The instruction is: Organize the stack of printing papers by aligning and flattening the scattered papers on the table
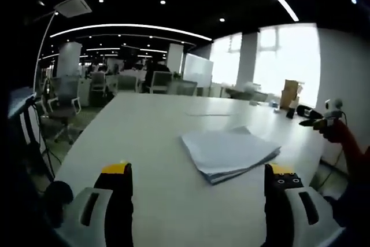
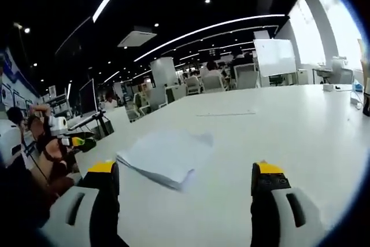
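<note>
Both tongs hang released above the table, jaws spread wide and holding nothing. Left gripper in the left gripper view: two black jaws with yellow tips rise from the bottom edge, apart, over bare white table. Paper stack lies just ahead, between the jaw lines and nearer the right jaw, not touching either. Stack is roughly squared but fanned, sheet edges stepped along its near side, top sheet slightly lifted at the far corner. Right gripper in the right gripper view: same black jaws with yellow tips, wide apart, over the table. Paper stack sits ahead of the left jaw, clear of it, corners misaligned and one far corner curled. At the left edge of the right gripper view a hand holds the other gripper, yellow-tipped, beside the table edge. At the right edge of the left gripper view a hand in a red sleeve shows by the table edge. Cardboard box stands at the far end of the table, well apart from the stack. Office chairs and a whiteboard stand in the background under ceiling lights.
</note>
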The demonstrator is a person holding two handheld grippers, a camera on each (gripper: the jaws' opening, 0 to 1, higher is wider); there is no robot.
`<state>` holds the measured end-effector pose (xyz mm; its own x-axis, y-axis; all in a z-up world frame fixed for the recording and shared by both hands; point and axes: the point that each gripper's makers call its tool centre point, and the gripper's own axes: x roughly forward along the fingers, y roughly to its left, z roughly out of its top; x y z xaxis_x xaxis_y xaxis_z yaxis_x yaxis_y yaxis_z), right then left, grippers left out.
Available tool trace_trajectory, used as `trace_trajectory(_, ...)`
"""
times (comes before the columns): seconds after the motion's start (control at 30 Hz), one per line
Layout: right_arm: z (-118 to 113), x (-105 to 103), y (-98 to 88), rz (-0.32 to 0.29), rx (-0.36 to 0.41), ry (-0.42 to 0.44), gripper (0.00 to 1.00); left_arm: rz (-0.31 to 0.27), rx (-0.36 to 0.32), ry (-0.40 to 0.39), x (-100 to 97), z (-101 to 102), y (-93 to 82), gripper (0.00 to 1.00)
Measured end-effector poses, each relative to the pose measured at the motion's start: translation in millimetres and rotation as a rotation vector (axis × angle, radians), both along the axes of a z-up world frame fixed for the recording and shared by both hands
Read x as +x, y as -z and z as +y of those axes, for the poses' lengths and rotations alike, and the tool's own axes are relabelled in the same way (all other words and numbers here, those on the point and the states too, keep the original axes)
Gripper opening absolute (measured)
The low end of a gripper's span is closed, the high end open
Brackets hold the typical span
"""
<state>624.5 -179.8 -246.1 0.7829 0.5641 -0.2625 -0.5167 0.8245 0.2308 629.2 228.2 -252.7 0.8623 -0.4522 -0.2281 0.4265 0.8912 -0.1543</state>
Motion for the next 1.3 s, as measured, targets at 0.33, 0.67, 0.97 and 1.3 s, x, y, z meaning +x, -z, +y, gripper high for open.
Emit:
trace_trajectory(0.33, 4, -3, 3.0, 0.004, -0.029, -0.015, 0.9, 0.0, 0.0, 0.01, -2.6, -4, -1.2, 0.97)
trace_trajectory(0.67, 5, -3, 3.9, 0.005, -0.032, -0.016, 0.9, 0.001, 0.015, 0.016, -4.4, -6, 0.4, 0.97)
trace_trajectory(0.97, -8, 3, -14.3, -0.038, 0.048, 0.05, 0.89, 0.009, 0.03, 0.028, -6.6, -8, 3.0, 0.97)
trace_trajectory(1.3, -5, -1, -16.6, -0.025, 0.094, 0.039, 0.89, -0.001, 0.048, 0.026, -7.6, -9, 1.1, 0.97)
